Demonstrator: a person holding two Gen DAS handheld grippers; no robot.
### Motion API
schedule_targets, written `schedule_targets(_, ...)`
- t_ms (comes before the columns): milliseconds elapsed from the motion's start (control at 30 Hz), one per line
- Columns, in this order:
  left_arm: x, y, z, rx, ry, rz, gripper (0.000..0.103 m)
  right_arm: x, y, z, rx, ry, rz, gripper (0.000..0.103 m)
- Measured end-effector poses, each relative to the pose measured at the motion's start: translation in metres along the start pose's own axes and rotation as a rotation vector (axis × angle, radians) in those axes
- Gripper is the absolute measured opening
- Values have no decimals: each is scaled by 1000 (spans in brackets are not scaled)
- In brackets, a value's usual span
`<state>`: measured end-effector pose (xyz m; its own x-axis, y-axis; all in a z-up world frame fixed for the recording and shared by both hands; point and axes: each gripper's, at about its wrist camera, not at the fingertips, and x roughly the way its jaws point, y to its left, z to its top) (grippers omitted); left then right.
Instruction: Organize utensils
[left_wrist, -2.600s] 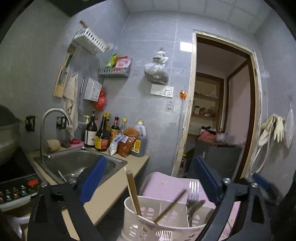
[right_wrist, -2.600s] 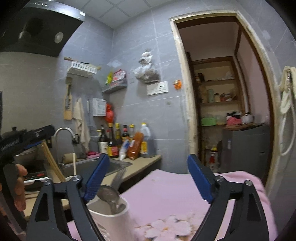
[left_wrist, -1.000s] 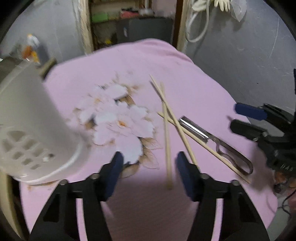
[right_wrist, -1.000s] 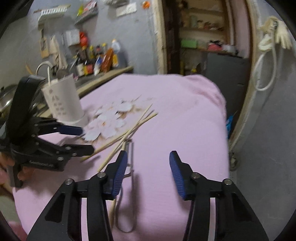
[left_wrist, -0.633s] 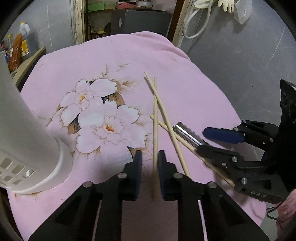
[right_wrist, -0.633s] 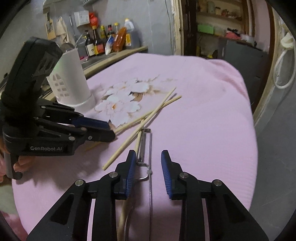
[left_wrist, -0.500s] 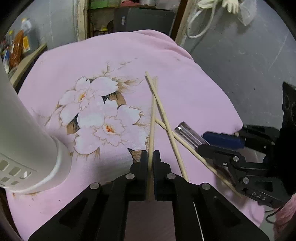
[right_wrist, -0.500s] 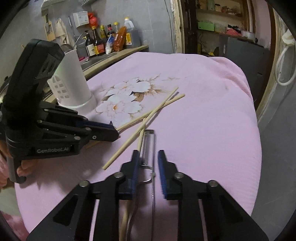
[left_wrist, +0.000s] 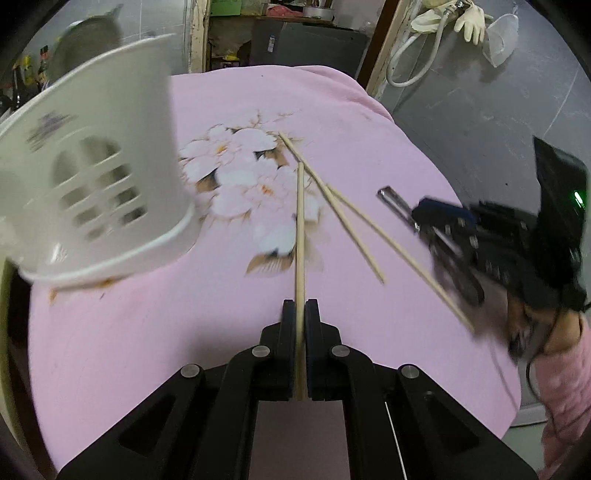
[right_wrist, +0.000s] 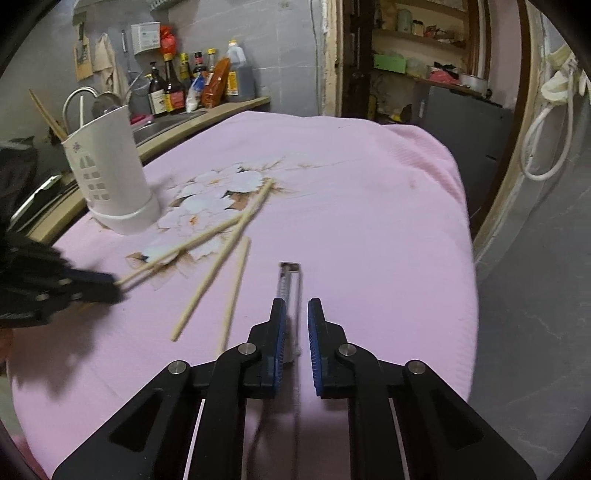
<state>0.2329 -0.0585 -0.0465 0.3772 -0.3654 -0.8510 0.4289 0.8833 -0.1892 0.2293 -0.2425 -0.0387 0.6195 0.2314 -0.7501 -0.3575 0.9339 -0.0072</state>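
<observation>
Both tools have closed in on utensils beside the holder.

The left tool is now clenched on one chopstick, right of the white holder; the right tool, narrowed since a moment ago, straddles the peeler without visibly gripping. Two loose chopsticks lie between on the pink cloth.

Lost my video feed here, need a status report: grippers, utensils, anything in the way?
Left gripper shut on one chopstick. Right gripper narrowly open around the metal peeler, not clamped. Two chopsticks loose on the pink cloth. White holder unobstructed.
</observation>
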Motion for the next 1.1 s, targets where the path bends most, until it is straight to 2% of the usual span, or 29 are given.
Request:
schedule_targets(233,-12,-1,-6,33,0,-21,6,3,-5,6,43,6,37,11)
schedule_targets(300,-15,-2,-6,40,-10,-24,15,1,-4,7,49,-4,50,13)
schedule_targets(333,-16,-3,-4,46,-19,-23,24,0,-3,8,46,-5,56,15)
schedule_targets(367,-18,-4,-3,49,-30,-21,30,0,-1,9,39,-4,56,19)
schedule_targets(433,-18,-7,1,61,-39,-12,30,3,2,10,25,9,52,24)
schedule_targets(900,33,-8,51,82,69,32,27,31,4,22,1,121,30,23)
schedule_targets(967,37,-5,56,62,85,44,21,32,9,23,-22,130,3,23)
schedule_targets(1000,38,-5,57,64,89,56,18,32,10,22,-19,127,-6,20)
schedule_targets(1033,38,-4,57,70,89,66,14,32,10,21,-14,125,-17,11)
schedule_targets(1100,36,-5,55,72,81,74,7,32,8,20,4,127,-16,11)
